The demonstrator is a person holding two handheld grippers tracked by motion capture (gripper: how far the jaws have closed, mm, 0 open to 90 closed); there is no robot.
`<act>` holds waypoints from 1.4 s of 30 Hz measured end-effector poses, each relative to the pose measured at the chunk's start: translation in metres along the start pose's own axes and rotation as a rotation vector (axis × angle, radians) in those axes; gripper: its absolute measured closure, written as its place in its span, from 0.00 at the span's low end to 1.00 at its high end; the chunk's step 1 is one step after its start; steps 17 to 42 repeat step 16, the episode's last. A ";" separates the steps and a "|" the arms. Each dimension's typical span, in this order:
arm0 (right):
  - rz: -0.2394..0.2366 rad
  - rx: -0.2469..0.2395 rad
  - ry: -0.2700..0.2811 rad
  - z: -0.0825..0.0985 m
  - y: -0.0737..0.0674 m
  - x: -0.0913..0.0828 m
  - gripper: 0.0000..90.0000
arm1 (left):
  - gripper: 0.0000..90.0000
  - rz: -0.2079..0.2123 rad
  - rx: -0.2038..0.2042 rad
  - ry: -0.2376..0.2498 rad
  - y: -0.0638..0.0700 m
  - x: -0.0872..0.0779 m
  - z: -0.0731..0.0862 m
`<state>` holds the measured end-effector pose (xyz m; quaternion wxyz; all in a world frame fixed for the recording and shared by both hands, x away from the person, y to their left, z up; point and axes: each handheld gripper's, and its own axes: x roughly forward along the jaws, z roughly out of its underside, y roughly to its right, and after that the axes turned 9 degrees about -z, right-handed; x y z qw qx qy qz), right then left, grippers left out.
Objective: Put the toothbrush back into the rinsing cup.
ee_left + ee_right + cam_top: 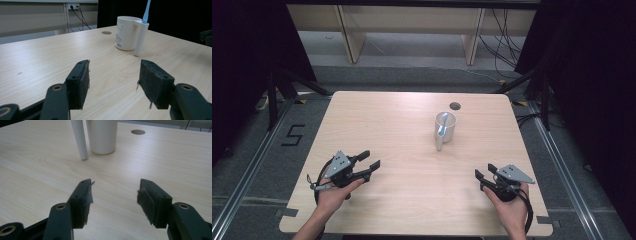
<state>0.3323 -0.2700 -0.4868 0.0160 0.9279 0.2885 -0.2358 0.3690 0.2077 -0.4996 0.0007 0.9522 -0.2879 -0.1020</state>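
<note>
Mid-table, white cup (446, 128) holding blue toothbrush (443, 126), both hand-held grippers (366, 165) (484, 173) gaping, empty.

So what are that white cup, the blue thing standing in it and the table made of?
The cup looks like matte white plastic, perhaps glazed ceramic: smooth even walls, a printed label, and a tube-like side holder. The blue thing, seemingly a toothbrush handle, looks like slightly see-through plastic. The table shows pale wood grain with a flat, low sheen, probably laminate or veneer rather than solid wood.

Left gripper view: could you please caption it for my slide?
Open left tongs face a white cup holding a blue toothbrush on the table.
</note>
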 end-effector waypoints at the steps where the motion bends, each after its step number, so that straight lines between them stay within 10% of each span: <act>1: 0.006 -0.002 0.029 0.005 0.000 -0.002 0.50 | 0.45 -0.008 0.005 -0.015 0.000 -0.001 0.000; 42: 0.022 0.046 0.073 0.017 -0.001 -0.011 0.50 | 0.45 -0.015 0.000 -0.020 -0.003 -0.001 0.001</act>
